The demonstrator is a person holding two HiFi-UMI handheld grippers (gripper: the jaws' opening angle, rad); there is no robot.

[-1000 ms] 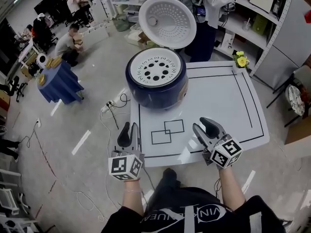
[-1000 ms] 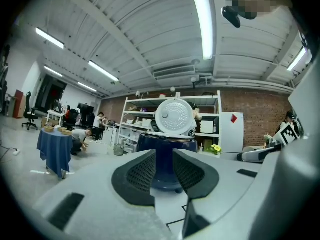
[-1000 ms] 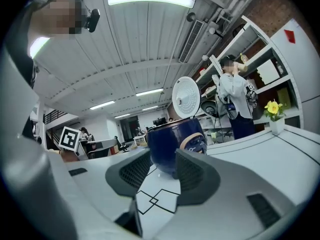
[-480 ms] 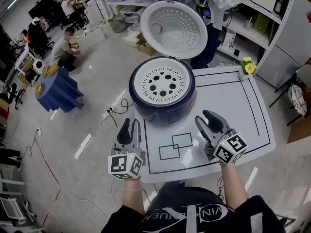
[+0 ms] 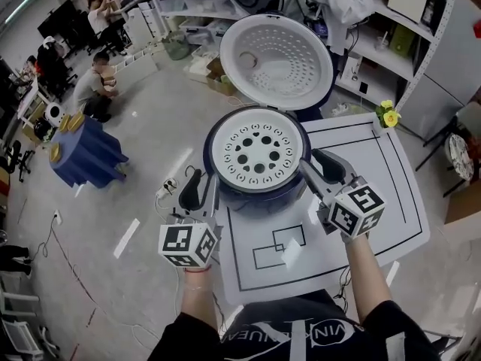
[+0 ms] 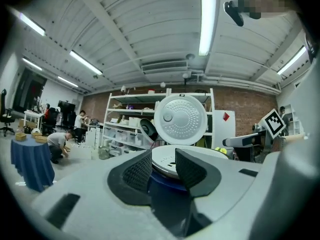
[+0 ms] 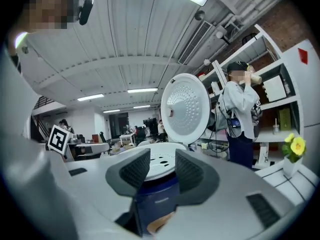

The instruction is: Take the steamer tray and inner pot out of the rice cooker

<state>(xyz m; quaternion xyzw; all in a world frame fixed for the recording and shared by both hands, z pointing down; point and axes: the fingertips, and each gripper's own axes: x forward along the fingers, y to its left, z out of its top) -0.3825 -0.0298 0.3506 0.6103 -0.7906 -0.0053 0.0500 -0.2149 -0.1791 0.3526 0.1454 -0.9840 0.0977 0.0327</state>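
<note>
Against a second ago, we see both grippers have moved up from the table's (image 5: pixel 361 232) near edge and now flank the rice cooker (image 5: pixel 259 198). The left gripper (image 5: pixel 201 192) is just beside its left wall, jaws opening, pinching nothing. The right gripper (image 5: pixel 319 170) is just beside its right wall, jaws spread, empty. The steamer tray (image 5: pixel 258 155), white and round with punched holes, sits in the cooker's mouth at the table's far-left corner, and the inner pot is hidden beneath. We can't read the shirt (image 5: pixel 293 337) print. The body is glossy dark blue, the lid (image 5: pixel 276 55) white and dimpled, open.
</note>
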